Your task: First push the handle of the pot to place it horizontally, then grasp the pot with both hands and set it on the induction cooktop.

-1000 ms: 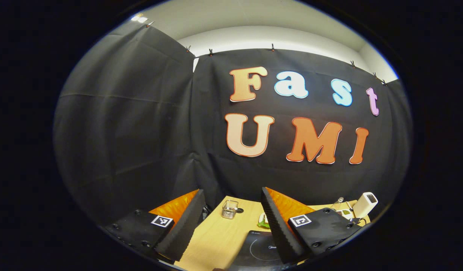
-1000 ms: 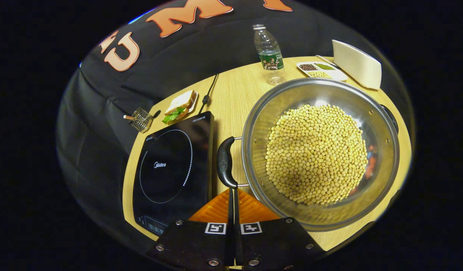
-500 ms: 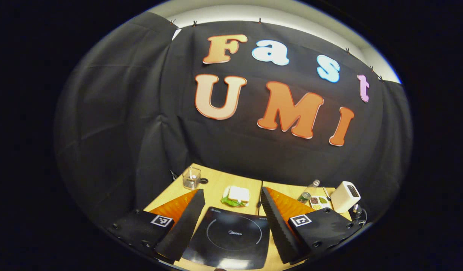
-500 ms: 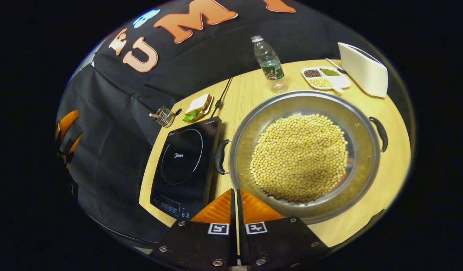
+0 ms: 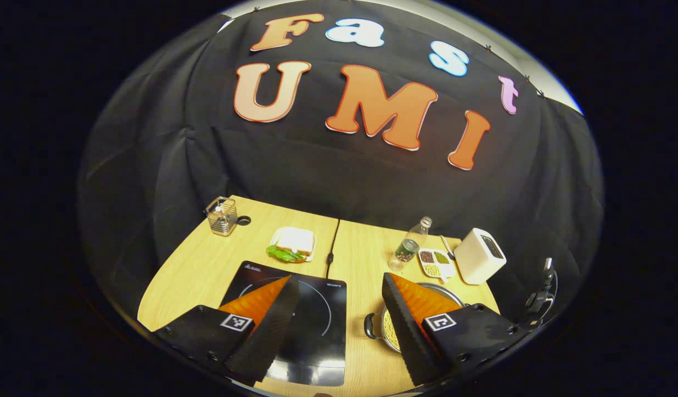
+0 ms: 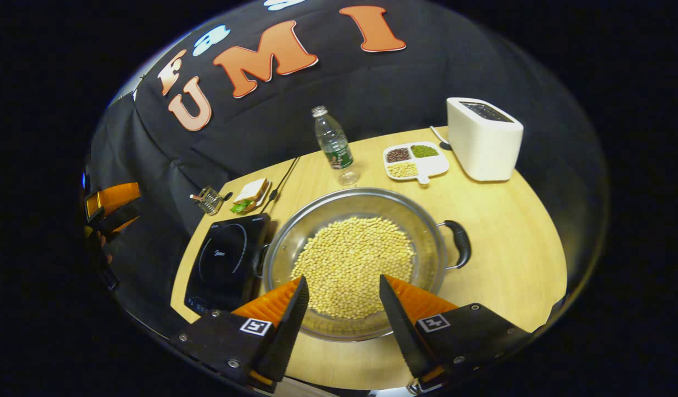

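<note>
A wide steel pot [image 6: 366,201] of yellow beans sits on the wooden table, just right of the black induction cooktop [image 6: 225,259]. One black handle [image 6: 461,242] points right; the other sits against the cooktop's edge. My right gripper [image 6: 343,278] is open above the pot's near rim and holds nothing. In the left gripper view my left gripper [image 5: 339,278] is open in the air above the cooktop [image 5: 316,325], with the pot [image 5: 391,331] and its near handle [image 5: 370,325] beside the right finger. The left gripper [image 6: 123,208] also appears far left in the right gripper view.
Behind the pot stand a water bottle [image 6: 333,146], a divided dish of beans [image 6: 416,160] and a white toaster [image 6: 485,138]. A sandwich plate [image 6: 250,194], a wire holder [image 6: 208,199] and the cooktop's cable lie at the back left. The table's near edge runs below the fingers.
My right gripper drew back from the pot's left handle, rose and opened. The left gripper tipped down, bringing the table, cooktop and pot into its view.
</note>
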